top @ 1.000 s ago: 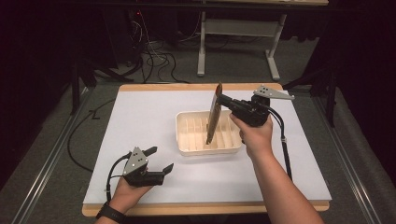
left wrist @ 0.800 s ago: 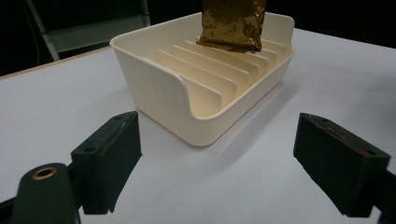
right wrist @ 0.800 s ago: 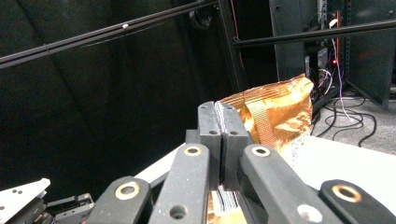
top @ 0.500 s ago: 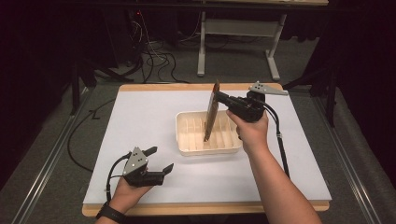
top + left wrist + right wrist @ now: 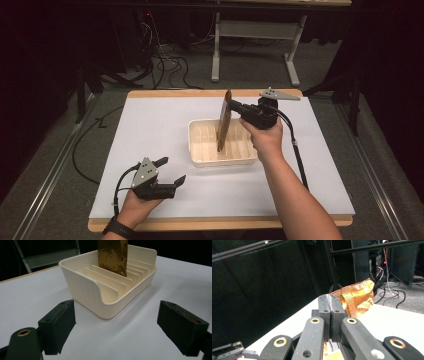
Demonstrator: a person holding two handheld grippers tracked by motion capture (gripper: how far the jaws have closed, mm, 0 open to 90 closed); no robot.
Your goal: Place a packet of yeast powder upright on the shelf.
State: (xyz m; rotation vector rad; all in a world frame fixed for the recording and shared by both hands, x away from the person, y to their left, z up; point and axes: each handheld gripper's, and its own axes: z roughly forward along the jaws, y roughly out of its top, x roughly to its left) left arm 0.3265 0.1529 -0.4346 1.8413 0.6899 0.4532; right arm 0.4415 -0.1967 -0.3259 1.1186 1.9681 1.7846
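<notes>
We see first the desk (image 5: 150,130), covered with a white sheet that reaches almost to its wooden edges; there is much free surface on the left and at the front. Near the middle stands a cream tray (image 5: 200,145) with thin dividers inside, well apart from all desk edges. The right hand-held gripper (image 5: 234,106) has its jaws pressed together on the top of a flat brown-gold packet (image 5: 223,125), which hangs almost upright with its lower end down between the dividers, inside the tray walls. The left hand-held gripper (image 5: 170,171) rests near the front edge of the desk, its jaws spread wide with nothing between them, and open white surface lies between it and the tray.
</notes>
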